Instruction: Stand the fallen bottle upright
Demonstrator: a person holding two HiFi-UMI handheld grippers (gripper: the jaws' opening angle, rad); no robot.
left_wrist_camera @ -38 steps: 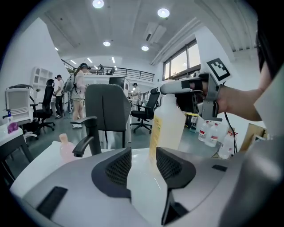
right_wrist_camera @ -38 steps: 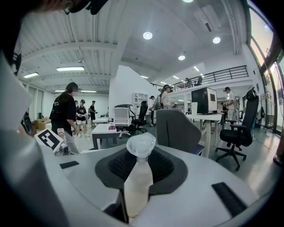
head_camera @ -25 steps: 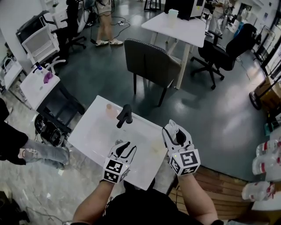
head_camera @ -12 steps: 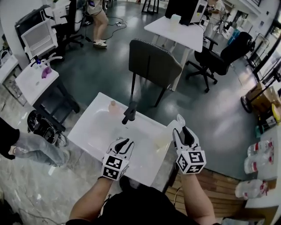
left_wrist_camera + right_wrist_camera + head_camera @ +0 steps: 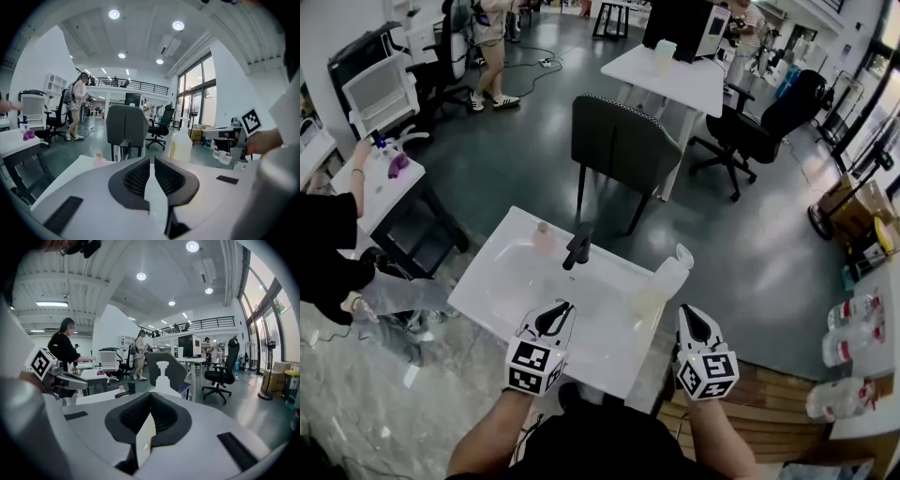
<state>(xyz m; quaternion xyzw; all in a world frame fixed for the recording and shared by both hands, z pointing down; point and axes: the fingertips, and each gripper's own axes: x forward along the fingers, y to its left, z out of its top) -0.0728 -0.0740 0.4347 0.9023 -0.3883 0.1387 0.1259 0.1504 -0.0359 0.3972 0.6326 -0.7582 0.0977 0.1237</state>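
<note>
A translucent bottle [image 5: 660, 283] with a white pump top stands upright at the right edge of the white table [image 5: 506, 281], and nothing touches it. It also shows in the left gripper view, bottle [image 5: 182, 145], and straight ahead in the right gripper view, bottle [image 5: 162, 378]. My right gripper [image 5: 694, 321] hangs off the table's right corner, nearer me than the bottle, shut and empty [image 5: 150, 393]. My left gripper [image 5: 553, 317] is over the table's near edge; its jaws have just been closing to a thin slit with nothing between them [image 5: 151, 158].
A black upright object [image 5: 577, 246] and a small pink bottle [image 5: 543, 236] stand at the table's far side. A grey chair [image 5: 623, 141] sits beyond the table. A person stands at a small table [image 5: 375, 178] on the left. More bottles [image 5: 853, 328] lie on the right.
Both grippers have drawn back toward me. The right one has left the bottle and closed its jaws. The left jaws have narrowed. The bottle stays upright at the table's edge.
</note>
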